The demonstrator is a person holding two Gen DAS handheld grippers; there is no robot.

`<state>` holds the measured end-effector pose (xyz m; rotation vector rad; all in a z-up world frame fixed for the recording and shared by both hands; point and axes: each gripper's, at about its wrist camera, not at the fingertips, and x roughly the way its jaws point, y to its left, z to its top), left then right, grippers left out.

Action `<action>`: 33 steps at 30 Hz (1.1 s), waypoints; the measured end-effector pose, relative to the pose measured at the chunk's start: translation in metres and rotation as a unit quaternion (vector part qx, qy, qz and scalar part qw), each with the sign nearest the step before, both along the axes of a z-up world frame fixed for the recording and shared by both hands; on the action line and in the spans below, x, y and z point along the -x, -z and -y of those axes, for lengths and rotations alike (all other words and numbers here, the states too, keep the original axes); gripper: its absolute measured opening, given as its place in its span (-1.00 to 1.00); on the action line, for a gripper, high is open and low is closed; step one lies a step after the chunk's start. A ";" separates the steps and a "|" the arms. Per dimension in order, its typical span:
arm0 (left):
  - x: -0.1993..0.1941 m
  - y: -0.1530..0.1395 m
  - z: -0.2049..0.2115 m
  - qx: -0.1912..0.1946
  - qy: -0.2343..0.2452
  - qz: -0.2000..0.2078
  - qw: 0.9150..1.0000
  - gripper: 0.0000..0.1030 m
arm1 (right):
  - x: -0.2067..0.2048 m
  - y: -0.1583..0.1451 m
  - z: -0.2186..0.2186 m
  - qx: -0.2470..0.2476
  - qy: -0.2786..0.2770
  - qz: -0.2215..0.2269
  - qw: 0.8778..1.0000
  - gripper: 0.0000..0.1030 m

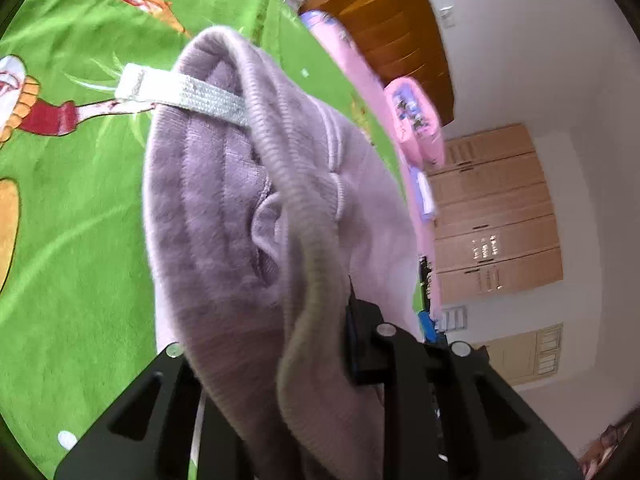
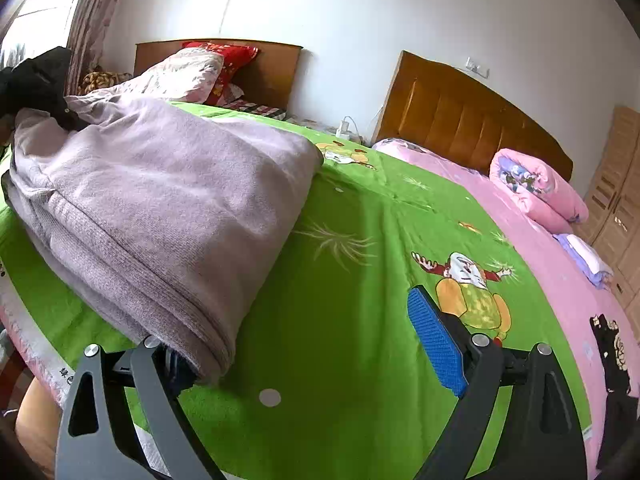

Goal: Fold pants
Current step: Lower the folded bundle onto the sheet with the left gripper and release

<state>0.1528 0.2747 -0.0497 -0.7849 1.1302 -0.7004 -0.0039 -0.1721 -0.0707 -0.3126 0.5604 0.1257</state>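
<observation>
Right wrist view shows the mauve knitted fleece-lined pants [image 2: 160, 216] lying as a thick folded stack on the green cartoon-print bedsheet [image 2: 340, 300], up and to the left of the right gripper [image 2: 316, 356]. The stack's long axis runs from the near left corner away toward the 2 wooden headboards. The right gripper's jaws stand wide and hold nothing; its left finger sits just beside the stack's near edge, its blue ribbed pad [image 2: 436, 344] well clear over bare sheet.

In the left wrist view, the left gripper [image 1: 320, 360] is clamped narrowly on the ribbed waistband, the fabric hanging ahead of it with a white elastic strap [image 1: 180, 92] across the opening. Judging by this, the left hand is nearer and carries the fold. A rolled pink quilt [image 2: 536, 192] lies far off to the right; nothing blocks the sheet between.
</observation>
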 end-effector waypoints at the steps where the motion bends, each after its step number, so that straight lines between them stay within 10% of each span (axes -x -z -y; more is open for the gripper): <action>1: 0.005 -0.011 0.004 -0.024 -0.003 0.017 1.000 -0.59 | 0.000 -0.001 0.000 0.000 0.001 -0.001 1.000 0.66; 5: 0.020 -0.049 0.009 -0.052 -0.003 0.075 0.996 -0.59 | 0.000 -0.002 -0.001 0.002 0.002 0.005 1.000 0.67; 9: 0.015 -0.008 0.000 -0.058 0.002 0.028 0.998 -0.49 | 0.001 0.002 -0.001 0.003 -0.001 0.007 1.000 0.75; 13: 0.024 0.002 -0.024 0.024 -0.013 0.042 0.999 -0.25 | 0.004 0.000 -0.003 0.025 -0.021 0.011 0.999 0.75; 17: 0.062 -0.037 -0.043 -0.084 -0.089 0.104 0.987 0.85 | 0.019 -0.002 0.011 0.006 -0.077 0.018 0.997 0.75; 21: 0.111 -0.083 -0.066 -0.125 -0.192 0.162 0.960 0.82 | 0.038 -0.009 0.030 -0.051 -0.142 0.018 0.988 0.75; 27: 0.143 -0.125 0.026 -0.170 -0.127 0.252 0.944 0.84 | 0.014 -0.060 0.063 -0.282 -0.218 -0.034 0.934 0.75; 33: 0.126 -0.074 0.090 -0.287 -0.104 0.219 0.927 0.83 | -0.010 -0.062 -0.017 -0.235 -0.312 -0.084 0.917 0.75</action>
